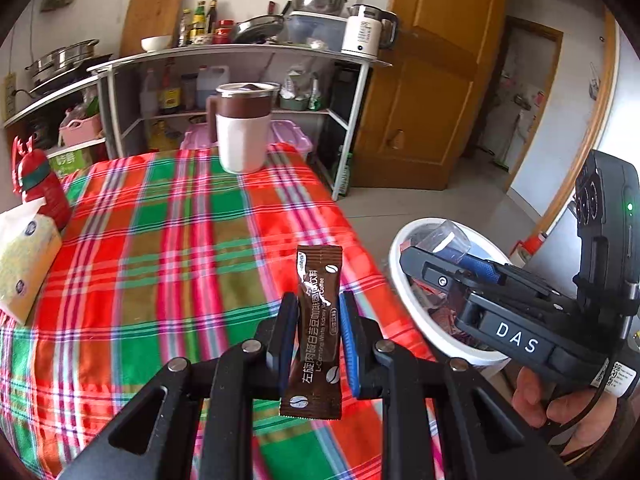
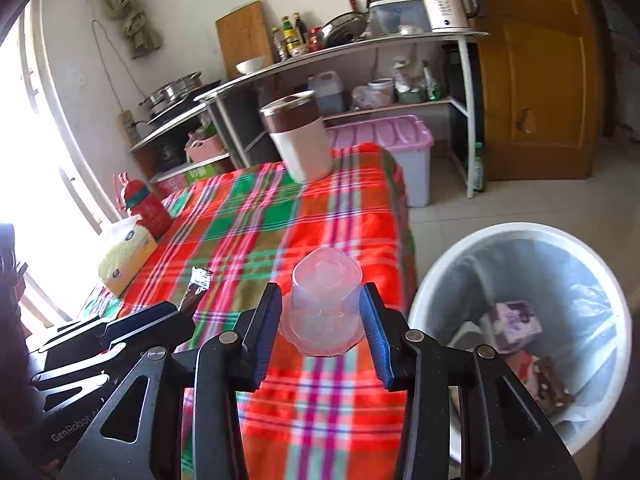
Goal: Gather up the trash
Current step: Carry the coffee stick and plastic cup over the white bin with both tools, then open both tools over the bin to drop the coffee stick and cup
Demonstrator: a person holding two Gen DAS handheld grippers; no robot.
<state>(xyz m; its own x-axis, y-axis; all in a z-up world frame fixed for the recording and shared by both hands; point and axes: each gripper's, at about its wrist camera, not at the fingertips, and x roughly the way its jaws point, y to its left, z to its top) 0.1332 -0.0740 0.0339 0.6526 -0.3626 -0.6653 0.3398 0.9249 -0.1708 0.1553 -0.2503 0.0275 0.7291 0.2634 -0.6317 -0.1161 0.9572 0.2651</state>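
Coffee sachet (image 1: 316,332) clamped by left gripper (image 1: 319,334), plastic cup (image 2: 324,312) by right gripper (image 2: 322,330); cup may be crushed or dropped short of right-hand bin (image 2: 516,232).

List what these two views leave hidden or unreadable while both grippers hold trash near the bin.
- Trash bin, left wrist view: the right gripper hides most of the inside.
- Trash bin base, right wrist view: cut off at the lower edge, behind the gripper's arm.
- Coffee sachet, right wrist view: mostly behind the left gripper; print unreadable.
- Plastic cup, left wrist view: only part shows above the right gripper.
- Shelf bottles: labels too small.
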